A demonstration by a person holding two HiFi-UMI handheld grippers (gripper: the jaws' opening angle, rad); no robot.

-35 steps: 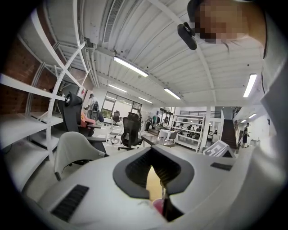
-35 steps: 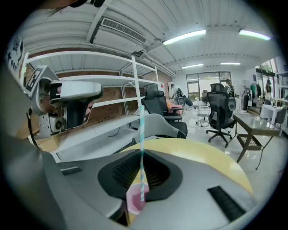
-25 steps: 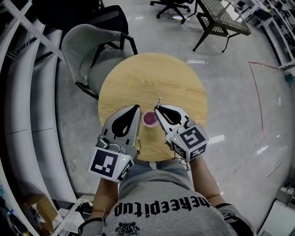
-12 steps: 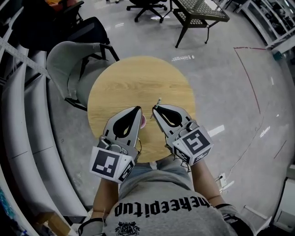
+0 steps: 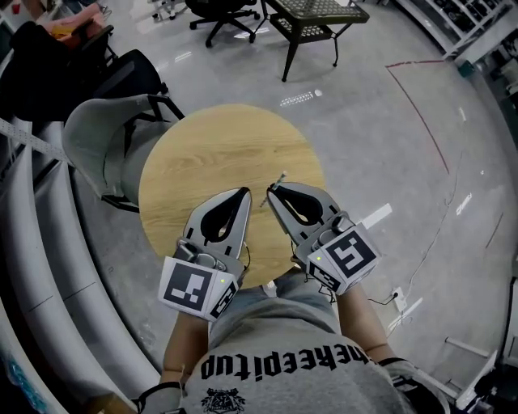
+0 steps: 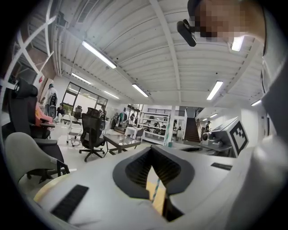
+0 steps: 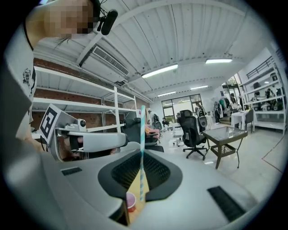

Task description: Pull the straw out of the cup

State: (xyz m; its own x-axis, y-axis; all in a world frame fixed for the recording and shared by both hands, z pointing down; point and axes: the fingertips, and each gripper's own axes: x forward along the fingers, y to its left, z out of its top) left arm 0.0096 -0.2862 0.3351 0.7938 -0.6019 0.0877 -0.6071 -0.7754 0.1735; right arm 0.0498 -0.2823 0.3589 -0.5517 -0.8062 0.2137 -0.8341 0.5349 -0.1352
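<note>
My right gripper (image 5: 272, 191) is shut on a thin white-and-teal striped straw (image 7: 142, 130), which stands upright between its fingertips. The straw's top pokes out past the tips in the head view (image 5: 280, 178). In the right gripper view a small pink cup (image 7: 131, 201) sits on the round wooden table (image 5: 210, 154), and the straw's lower end hangs just beside its rim. The cup is hidden in the head view. My left gripper (image 5: 243, 194) is shut with nothing in it, close to the right one. The straw (image 6: 155, 191) shows through its jaw gap.
A grey shell chair (image 5: 97, 137) stands against the table's far left edge. A black mesh side table (image 5: 312, 16) and office chairs stand further off on the grey floor. The person's torso is at the table's near edge.
The pink cup, seen between the two grippers a second ago, has slipped out of the head view behind the left gripper. The right gripper keeps the straw.
</note>
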